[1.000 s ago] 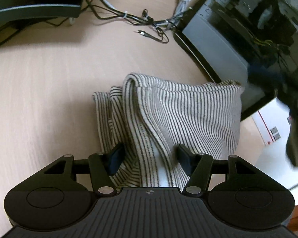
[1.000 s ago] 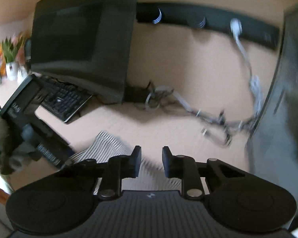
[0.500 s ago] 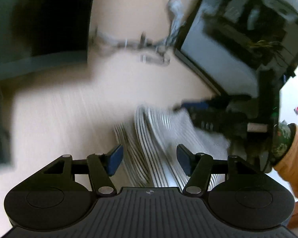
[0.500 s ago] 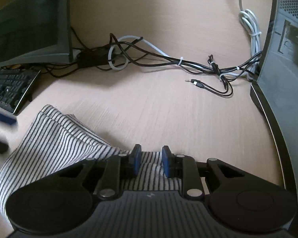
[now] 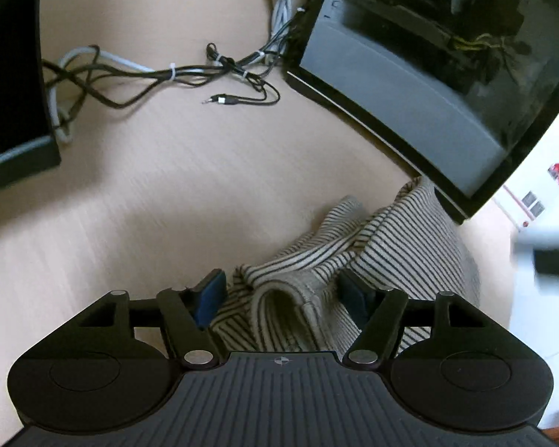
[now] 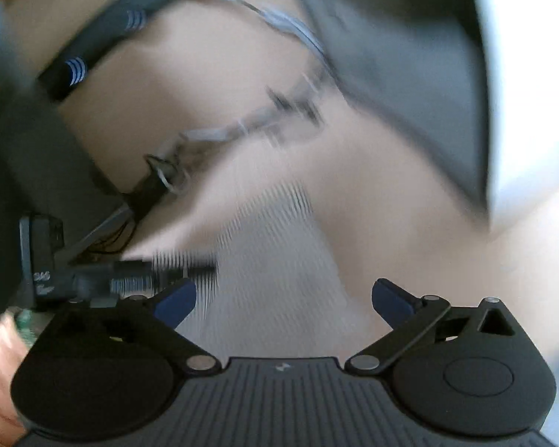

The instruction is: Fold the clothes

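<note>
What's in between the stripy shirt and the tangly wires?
Only bare desk separates the striped garment from the cables, seen in the left wrist view.

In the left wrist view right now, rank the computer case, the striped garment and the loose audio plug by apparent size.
1. computer case, largest, though cut off by the frame edge.
2. striped garment, partly hidden behind the left gripper and nearer the camera, so its rank against the case is unsure.
3. audio plug, clearly smallest.

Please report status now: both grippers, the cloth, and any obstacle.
Left gripper open, astride a cloth fold. Right gripper open, above the cloth, view blurred. Cloth bunched on desk, edge against PC case. Cables farther back.
</note>
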